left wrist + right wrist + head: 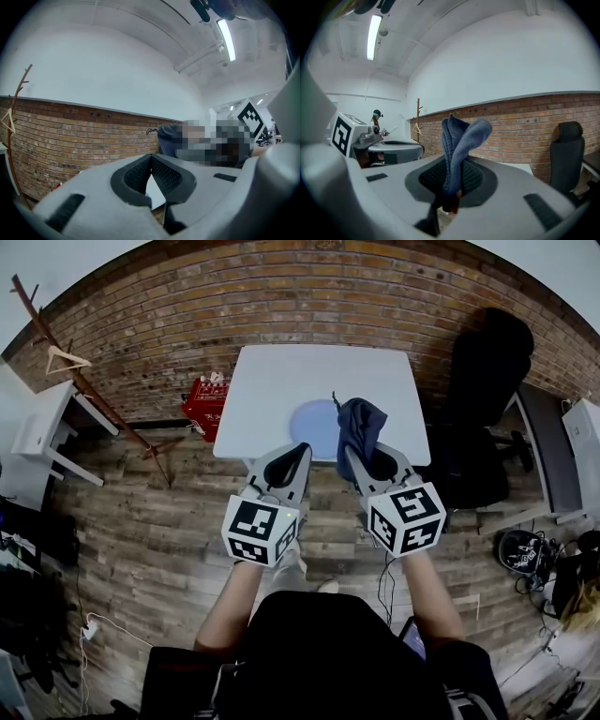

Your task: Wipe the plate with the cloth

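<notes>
While the head view looks steeply down, the white table (281, 381) carries a pale blue plate (314, 423) close to its near edge, and its far half is bare. The left gripper (298, 454) and right gripper (361, 454) hover at that edge, with the plate just beyond their tips. A dark blue cloth (361, 423) overlaps the plate's right rim. A black chair (487, 371) crowds the table's right side, and a red crate (206, 404) stands by its left corner.

Left gripper view: the jaws meet at their tips and hold nothing.

Right gripper view: the jaws pinch the cloth, whose folds stand up above the pads.
</notes>
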